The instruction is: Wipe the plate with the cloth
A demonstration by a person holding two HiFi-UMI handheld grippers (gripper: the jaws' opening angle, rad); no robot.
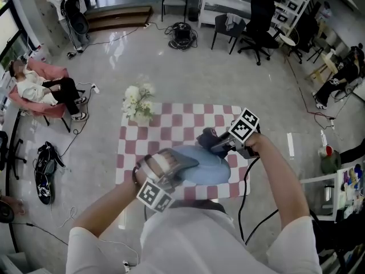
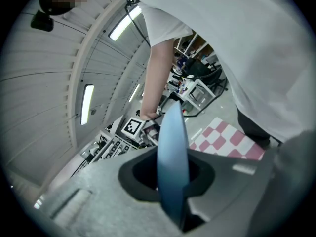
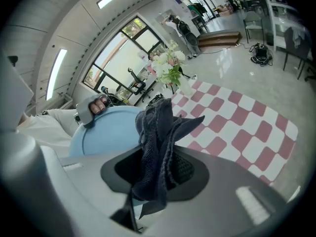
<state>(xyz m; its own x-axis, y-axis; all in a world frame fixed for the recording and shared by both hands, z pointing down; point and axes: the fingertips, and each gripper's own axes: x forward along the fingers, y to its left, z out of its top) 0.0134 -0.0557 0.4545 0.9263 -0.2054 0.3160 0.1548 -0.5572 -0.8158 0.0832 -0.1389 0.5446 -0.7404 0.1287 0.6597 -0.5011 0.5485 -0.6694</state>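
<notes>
A light blue plate [image 1: 206, 164] is held above the checkered table, gripped at its left rim by my left gripper [image 1: 171, 165]. In the left gripper view the plate [image 2: 173, 162] shows edge-on between the shut jaws. My right gripper [image 1: 223, 143] sits at the plate's far right edge, shut on a dark blue cloth [image 1: 209, 136]. In the right gripper view the cloth [image 3: 158, 147] hangs bunched from the jaws, with the plate [image 3: 106, 132] just behind it to the left. Whether cloth and plate touch is unclear.
The small table carries a red-and-white checkered cloth [image 1: 177, 127] and a vase of white flowers [image 1: 138, 104] at its far left corner. A black cable [image 1: 251, 210] hangs by the table's right side. Chairs and shelving stand farther off across the floor.
</notes>
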